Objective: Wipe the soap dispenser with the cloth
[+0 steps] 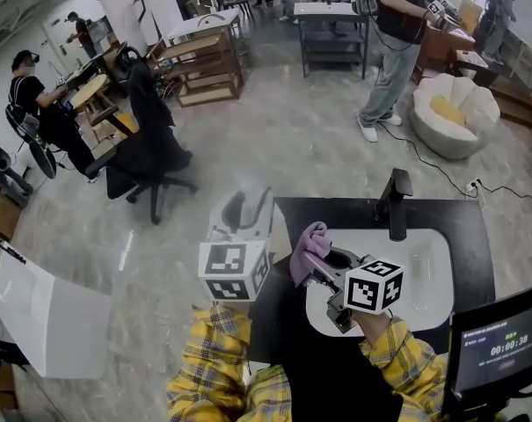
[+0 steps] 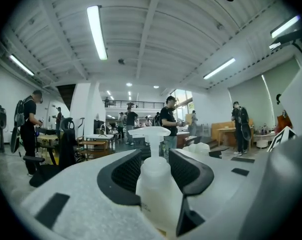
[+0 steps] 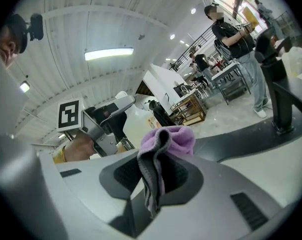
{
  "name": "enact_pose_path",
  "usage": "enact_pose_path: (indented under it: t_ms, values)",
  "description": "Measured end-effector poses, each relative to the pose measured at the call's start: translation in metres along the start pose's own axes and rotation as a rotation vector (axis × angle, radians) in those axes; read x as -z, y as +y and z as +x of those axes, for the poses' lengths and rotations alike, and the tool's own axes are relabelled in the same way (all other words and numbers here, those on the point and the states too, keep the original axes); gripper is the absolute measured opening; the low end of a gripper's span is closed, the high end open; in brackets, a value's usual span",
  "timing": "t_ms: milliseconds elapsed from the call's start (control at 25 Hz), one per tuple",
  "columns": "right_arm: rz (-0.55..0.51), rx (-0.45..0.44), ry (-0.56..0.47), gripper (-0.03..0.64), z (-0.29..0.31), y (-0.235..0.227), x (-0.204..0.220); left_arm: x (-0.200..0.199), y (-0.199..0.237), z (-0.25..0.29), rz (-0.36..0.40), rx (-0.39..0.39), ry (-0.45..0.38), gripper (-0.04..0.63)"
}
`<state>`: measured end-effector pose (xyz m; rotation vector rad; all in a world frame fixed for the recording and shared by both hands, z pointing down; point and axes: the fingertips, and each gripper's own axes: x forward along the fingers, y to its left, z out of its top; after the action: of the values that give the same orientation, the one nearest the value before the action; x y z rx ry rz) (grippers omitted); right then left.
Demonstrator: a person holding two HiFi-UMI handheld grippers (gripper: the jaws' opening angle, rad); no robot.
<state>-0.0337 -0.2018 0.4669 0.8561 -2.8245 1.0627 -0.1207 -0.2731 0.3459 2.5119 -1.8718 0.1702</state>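
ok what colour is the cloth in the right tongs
The cloth is lilac purple with a greyer edge; it shows best in the right gripper view.

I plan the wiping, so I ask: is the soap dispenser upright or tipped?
Upright: in the left gripper view the soap dispenser stands between the fingers, pump on top, like the standing people behind.

— What kind of room is it?
— A big open hall. The floor is grey and glossy, and on it stand a black office chair, wooden tables and a white shell-shaped armchair.
— And the light?
— Long tube lamps on a white ribbed ceiling, and bright windows at the far end.
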Motion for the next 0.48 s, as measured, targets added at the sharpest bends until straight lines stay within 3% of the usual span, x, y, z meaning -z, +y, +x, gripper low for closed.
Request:
enact_pose_path:
  t_ms: [480]
  values:
    - [-0.017, -0.019, -0.003, 0.080, -0.001, 0.004, -0.001, 0.002, -0.015, -0.007, -0.063, 0.338, -0.051, 0.161]
